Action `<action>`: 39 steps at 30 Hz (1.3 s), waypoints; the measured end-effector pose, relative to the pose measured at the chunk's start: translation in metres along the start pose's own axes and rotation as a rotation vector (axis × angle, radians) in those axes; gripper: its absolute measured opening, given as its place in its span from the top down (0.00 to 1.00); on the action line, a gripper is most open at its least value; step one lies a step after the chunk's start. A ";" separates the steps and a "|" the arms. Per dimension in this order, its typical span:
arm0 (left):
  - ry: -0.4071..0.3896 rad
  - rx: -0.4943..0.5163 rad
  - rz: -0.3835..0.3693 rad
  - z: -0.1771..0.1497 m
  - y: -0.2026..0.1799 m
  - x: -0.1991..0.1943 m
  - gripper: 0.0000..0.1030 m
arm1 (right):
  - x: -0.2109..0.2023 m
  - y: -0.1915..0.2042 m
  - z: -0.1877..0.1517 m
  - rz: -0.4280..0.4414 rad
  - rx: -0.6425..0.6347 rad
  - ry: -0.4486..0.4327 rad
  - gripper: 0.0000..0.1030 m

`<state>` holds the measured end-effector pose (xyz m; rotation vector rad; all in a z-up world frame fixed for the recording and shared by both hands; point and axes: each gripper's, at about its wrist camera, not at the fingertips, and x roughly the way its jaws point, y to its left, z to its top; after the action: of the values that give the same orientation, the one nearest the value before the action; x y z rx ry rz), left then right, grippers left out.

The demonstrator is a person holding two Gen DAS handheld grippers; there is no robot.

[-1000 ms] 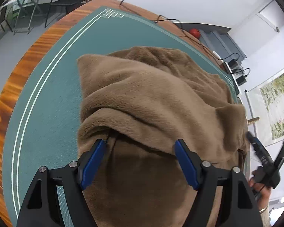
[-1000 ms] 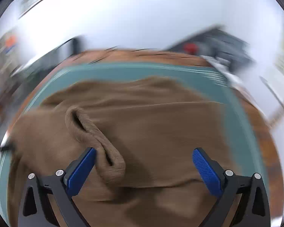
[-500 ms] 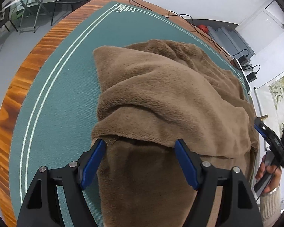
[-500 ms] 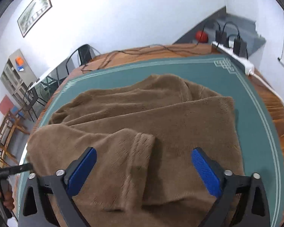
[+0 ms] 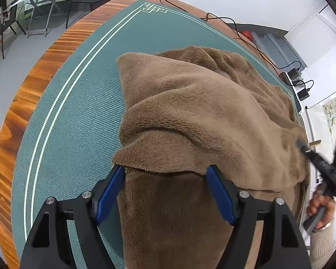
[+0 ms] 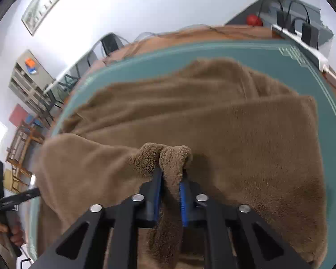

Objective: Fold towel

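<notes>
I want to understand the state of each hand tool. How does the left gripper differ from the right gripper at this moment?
The left gripper has its jaws spread wide, while the right gripper has them closed. The left one grips nothing, the brown towel lying between its fingers; the right one pinches a bunched fold of the towel. Both have black frames with blue pads and are over the towel on the green mat.

A wooden table [image 5: 40, 71] bears a green mat [image 5: 82, 103] under the brown towel [image 5: 201, 103].
</notes>
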<state>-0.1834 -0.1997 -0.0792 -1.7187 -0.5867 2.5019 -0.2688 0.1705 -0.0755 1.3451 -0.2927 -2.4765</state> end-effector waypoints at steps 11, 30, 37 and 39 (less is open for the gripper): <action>0.017 -0.002 0.055 -0.011 0.004 0.005 0.23 | -0.120 -0.006 0.030 -0.221 -0.057 -0.313 0.88; -0.116 0.052 0.151 -0.012 -0.027 -0.052 0.22 | -0.071 -0.026 -0.005 -0.284 -0.095 -0.186 0.26; -0.135 0.079 0.165 -0.014 -0.038 -0.061 0.22 | -0.012 -0.018 -0.029 -0.207 -0.160 -0.009 0.26; -0.139 0.071 0.147 -0.013 -0.039 -0.060 0.22 | 0.004 -0.028 -0.034 -0.222 -0.144 0.037 0.26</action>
<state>-0.1557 -0.1749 -0.0160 -1.6301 -0.3867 2.7231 -0.2469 0.1937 -0.1061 1.4288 0.0462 -2.5887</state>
